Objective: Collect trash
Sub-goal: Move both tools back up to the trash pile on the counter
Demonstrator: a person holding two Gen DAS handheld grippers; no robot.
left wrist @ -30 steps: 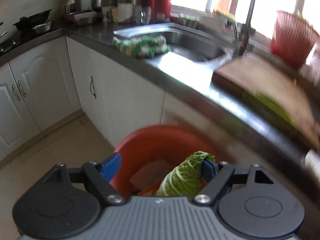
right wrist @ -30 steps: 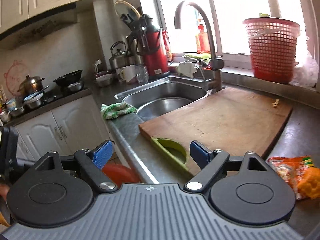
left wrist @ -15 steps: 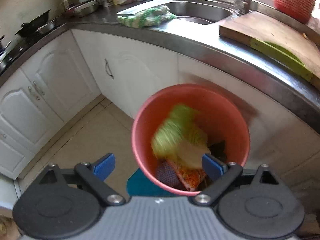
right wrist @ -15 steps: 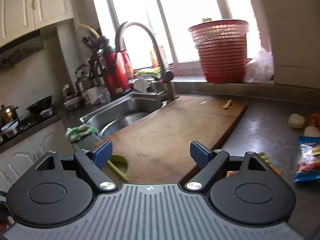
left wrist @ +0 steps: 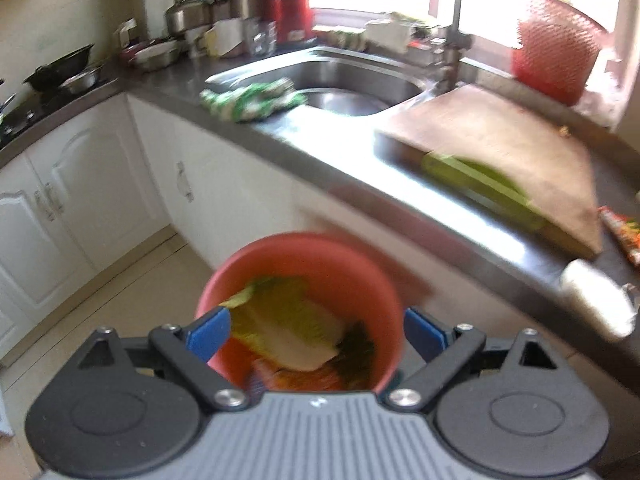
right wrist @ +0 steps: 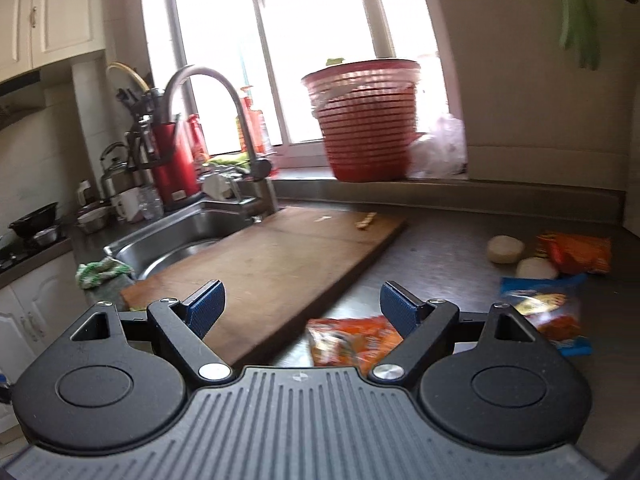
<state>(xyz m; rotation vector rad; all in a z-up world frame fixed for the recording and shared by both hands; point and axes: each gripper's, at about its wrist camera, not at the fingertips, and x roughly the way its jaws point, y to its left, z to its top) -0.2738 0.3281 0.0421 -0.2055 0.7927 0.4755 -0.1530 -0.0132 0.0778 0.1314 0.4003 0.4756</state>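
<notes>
the red bin (left wrist: 298, 304) stands on the floor against the white cabinets, below the edge of the dark counter (left wrist: 352, 184), and a cabbage piece (left wrist: 288, 330) lies inside it on top of orange wrappers. the left gripper (left wrist: 316, 334) hangs above the bin with its blue pads spread wide and nothing between them; the cabbage sits lower, down in the bin, free of the pads. on the counter more trash lies loose: an orange snack packet (right wrist: 352, 340) just past the near corner of the wooden cutting board (right wrist: 280, 264), a blue packet (right wrist: 540, 308) to its right, another orange packet (right wrist: 576, 252) farther back, and two pale round lumps (right wrist: 506, 249) beside that one. the right gripper (right wrist: 302, 308) is over the counter with its jaws apart and empty, the near orange packet showing below and between its pads without touching them. behind the board are the steel sink (right wrist: 188, 236) with its curved tap (right wrist: 224, 120), a green cloth (right wrist: 102, 274) at the sink's front edge, and a red mesh basket (right wrist: 364, 120) on the window sill.
</notes>
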